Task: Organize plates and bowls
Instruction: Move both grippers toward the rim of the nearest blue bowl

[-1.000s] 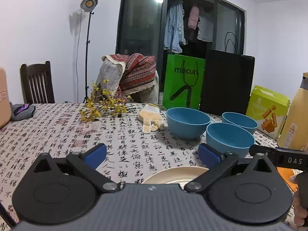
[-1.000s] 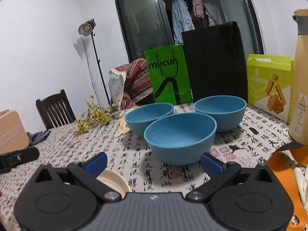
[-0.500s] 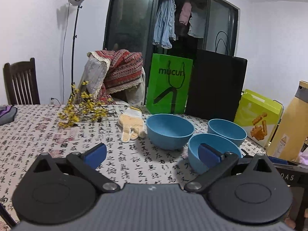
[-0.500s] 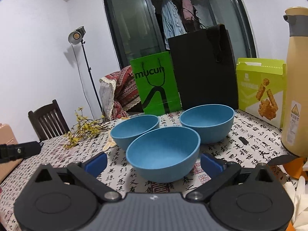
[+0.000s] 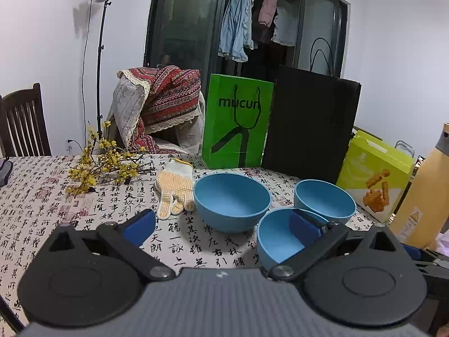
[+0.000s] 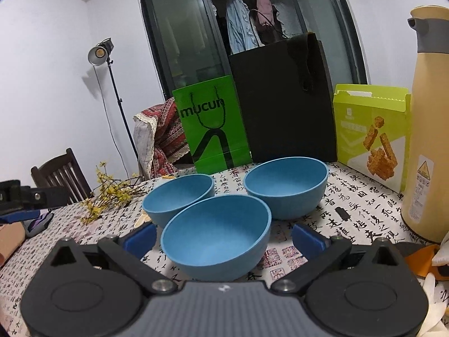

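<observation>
Three blue bowls stand close together on the patterned tablecloth. In the left wrist view the left bowl (image 5: 231, 200) sits ahead, the far right bowl (image 5: 324, 200) behind, and the nearest bowl (image 5: 276, 237) lies partly behind my right blue fingertip. My left gripper (image 5: 221, 226) is open and holds nothing. In the right wrist view the nearest bowl (image 6: 217, 236) sits between the open jaws of my right gripper (image 6: 223, 238), untouched. Behind it are the left bowl (image 6: 176, 200) and the right bowl (image 6: 286, 186). No plate is in view.
A knit glove (image 5: 175, 186) and yellow flower sprigs (image 5: 103, 164) lie left of the bowls. A green bag (image 5: 237, 122), black bag (image 5: 310, 126) and snack box (image 6: 373, 137) line the back. A tall yellow flask (image 6: 429, 129) stands at right. Orange item (image 6: 419, 257) at right front.
The left gripper has swung right and tilted up; the cream plate under it has dropped out of view. The right gripper has closed in on the nearest bowl.
</observation>
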A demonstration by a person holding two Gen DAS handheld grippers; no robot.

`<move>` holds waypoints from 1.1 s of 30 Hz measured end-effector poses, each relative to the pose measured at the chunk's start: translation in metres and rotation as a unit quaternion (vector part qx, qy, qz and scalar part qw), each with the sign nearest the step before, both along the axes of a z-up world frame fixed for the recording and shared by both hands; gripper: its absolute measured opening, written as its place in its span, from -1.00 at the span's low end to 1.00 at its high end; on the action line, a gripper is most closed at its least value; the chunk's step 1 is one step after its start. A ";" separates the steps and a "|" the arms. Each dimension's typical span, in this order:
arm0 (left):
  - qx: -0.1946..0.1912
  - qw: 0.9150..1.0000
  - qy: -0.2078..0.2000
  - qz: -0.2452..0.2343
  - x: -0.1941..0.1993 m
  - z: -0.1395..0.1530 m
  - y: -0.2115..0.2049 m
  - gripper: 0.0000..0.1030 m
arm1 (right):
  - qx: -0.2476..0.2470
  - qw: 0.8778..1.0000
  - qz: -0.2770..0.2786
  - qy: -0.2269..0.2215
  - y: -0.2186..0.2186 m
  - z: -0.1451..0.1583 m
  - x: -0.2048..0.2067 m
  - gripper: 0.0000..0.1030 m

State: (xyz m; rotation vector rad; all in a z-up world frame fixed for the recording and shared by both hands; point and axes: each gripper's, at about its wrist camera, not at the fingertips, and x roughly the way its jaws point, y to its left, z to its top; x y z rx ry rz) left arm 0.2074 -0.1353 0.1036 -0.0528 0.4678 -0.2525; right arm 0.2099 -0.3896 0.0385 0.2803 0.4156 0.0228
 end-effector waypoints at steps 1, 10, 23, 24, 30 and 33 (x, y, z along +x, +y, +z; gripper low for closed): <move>0.003 1.000 0.001 0.001 0.003 0.000 -0.003 1.00 | 0.002 1.000 -0.003 0.001 -0.002 0.001 0.002 1.00; 0.011 0.999 0.036 0.012 0.029 -0.002 -0.026 1.00 | 0.027 0.999 -0.031 0.005 -0.024 0.012 0.017 1.00; 0.028 0.995 0.084 0.040 0.063 -0.010 -0.056 1.00 | 0.058 0.996 -0.056 0.040 -0.043 0.011 0.052 1.00; 0.028 0.995 0.089 0.045 0.066 -0.010 -0.057 1.00 | 0.063 0.995 -0.058 0.043 -0.045 0.011 0.056 1.00; 0.033 0.992 0.110 0.061 0.084 -0.016 -0.062 1.00 | 0.105 0.990 -0.070 0.054 -0.052 0.000 0.075 1.00; 0.039 0.990 0.121 0.065 0.094 -0.022 -0.063 1.00 | 0.111 0.989 -0.075 0.057 -0.053 -0.010 0.083 1.00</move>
